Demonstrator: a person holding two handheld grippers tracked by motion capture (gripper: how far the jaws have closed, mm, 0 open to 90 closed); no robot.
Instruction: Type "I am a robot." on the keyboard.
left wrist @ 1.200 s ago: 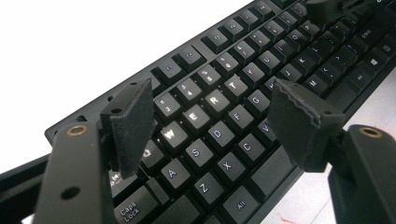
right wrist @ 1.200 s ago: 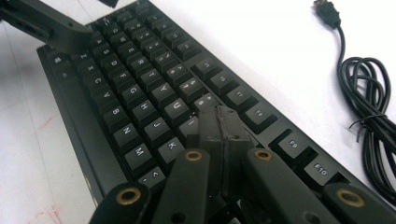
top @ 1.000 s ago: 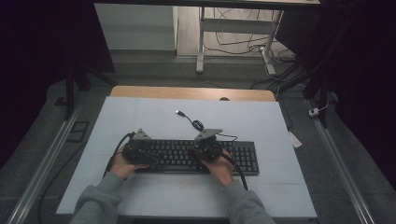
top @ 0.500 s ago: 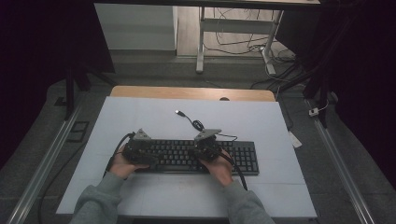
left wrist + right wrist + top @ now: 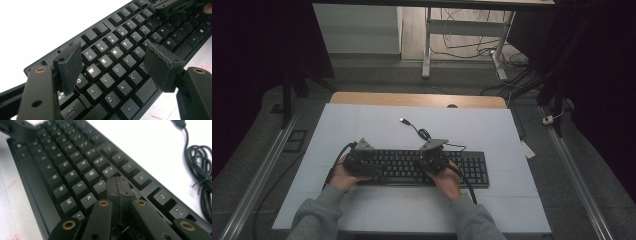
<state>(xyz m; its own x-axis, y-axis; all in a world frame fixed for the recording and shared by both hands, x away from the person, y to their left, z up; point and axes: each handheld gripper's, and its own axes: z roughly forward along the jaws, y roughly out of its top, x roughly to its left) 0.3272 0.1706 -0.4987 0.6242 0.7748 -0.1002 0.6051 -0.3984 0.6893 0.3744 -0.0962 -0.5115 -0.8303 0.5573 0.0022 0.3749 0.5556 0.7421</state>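
A black keyboard point(image 5: 412, 167) lies across the white table top, and both hands rest on it. My left gripper point(image 5: 360, 161) hovers over the keyboard's left end. In the left gripper view its jaws stand open point(image 5: 112, 56) above the keyboard point(image 5: 117, 70), with nothing between the pads, and W, E, R and T glow brighter than the other keys. My right gripper point(image 5: 433, 159) is over the middle of the keyboard. In the right gripper view its jaws are shut point(image 5: 119, 191), pad against pad, with the tip down among the keys point(image 5: 75, 170).
The keyboard's black cable point(image 5: 424, 134) coils just behind it and ends in a USB plug point(image 5: 403, 120). The white table top point(image 5: 362, 125) has a wooden edge point(image 5: 412, 99) at the back. Metal rails point(image 5: 257, 185) run along both sides. A small white tag point(image 5: 527, 149) lies at the right edge.
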